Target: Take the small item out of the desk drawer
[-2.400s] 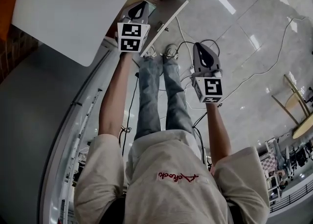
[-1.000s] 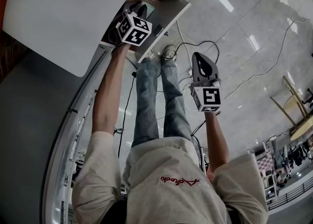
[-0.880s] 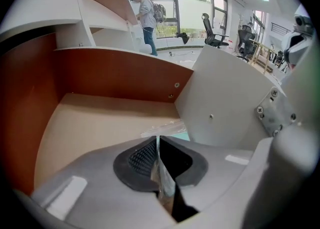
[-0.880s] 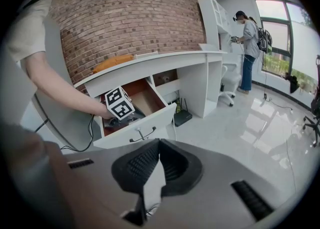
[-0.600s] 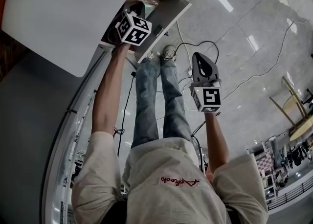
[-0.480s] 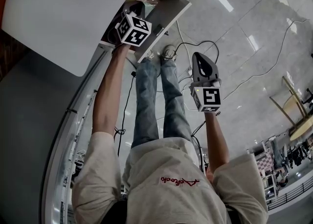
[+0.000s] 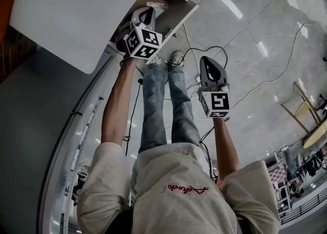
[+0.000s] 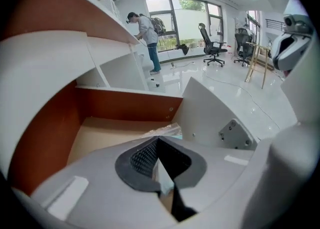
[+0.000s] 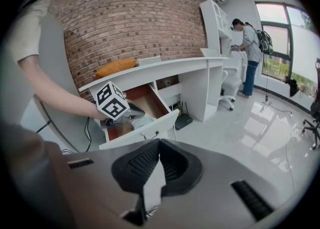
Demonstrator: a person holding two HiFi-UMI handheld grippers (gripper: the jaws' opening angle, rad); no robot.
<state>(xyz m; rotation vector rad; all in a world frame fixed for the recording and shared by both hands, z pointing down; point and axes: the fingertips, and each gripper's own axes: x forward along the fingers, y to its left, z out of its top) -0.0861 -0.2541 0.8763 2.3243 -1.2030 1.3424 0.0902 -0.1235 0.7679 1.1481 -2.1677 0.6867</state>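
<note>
Pinching a clear plastic packet (image 8: 165, 130) above the open drawer (image 8: 125, 105), the left gripper (image 8: 159, 139) has its jaws closed (right gripper (image 9: 159, 142) closed too, empty).

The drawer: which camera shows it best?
The right gripper view: the whole drawer shows, pulled out of the white desk. The left gripper view sees only its inside, brown floor and a clear packet. The head view catches one end, partly hidden by the left gripper.

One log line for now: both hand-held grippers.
left hand-held gripper: shut on clear plastic packet | position: over open white desk drawer | right hand-held gripper: shut, empty
</note>
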